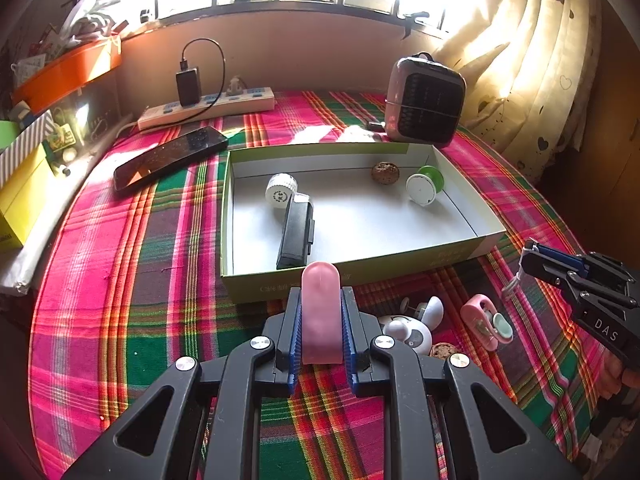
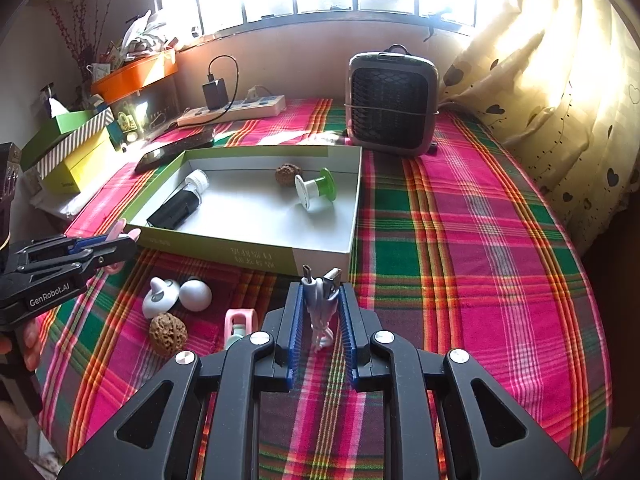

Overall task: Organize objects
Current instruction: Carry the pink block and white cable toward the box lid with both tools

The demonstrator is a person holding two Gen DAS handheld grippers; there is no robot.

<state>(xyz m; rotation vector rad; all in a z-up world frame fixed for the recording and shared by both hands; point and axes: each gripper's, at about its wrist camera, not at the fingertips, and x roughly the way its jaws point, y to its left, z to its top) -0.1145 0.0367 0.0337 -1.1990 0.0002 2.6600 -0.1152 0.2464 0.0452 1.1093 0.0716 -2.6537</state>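
Far left of the left wrist view, a dark phone (image 1: 170,158) lies on the plaid-covered counter (image 1: 120,280), outside the box. Centre frame, the open box (image 1: 360,270) already holds a white cap (image 1: 281,191), a black block (image 1: 296,236), a walnut (image 1: 385,172) and a green-and-white spool (image 1: 426,185). Low centre, the left gripper (image 1: 321,320) has its fingers pinching a pink rounded piece (image 1: 321,312), just short of the box's near wall. Lower right of it, a white bunny-eared toy (image 1: 416,324), a pink clip (image 1: 486,322) and a second walnut (image 2: 168,334) wait on the cloth. In the right wrist view, the right gripper (image 2: 320,312) pinches a bundled white cable (image 2: 320,304). Roughly half sorted, I'd say: two items in hand, three loose.
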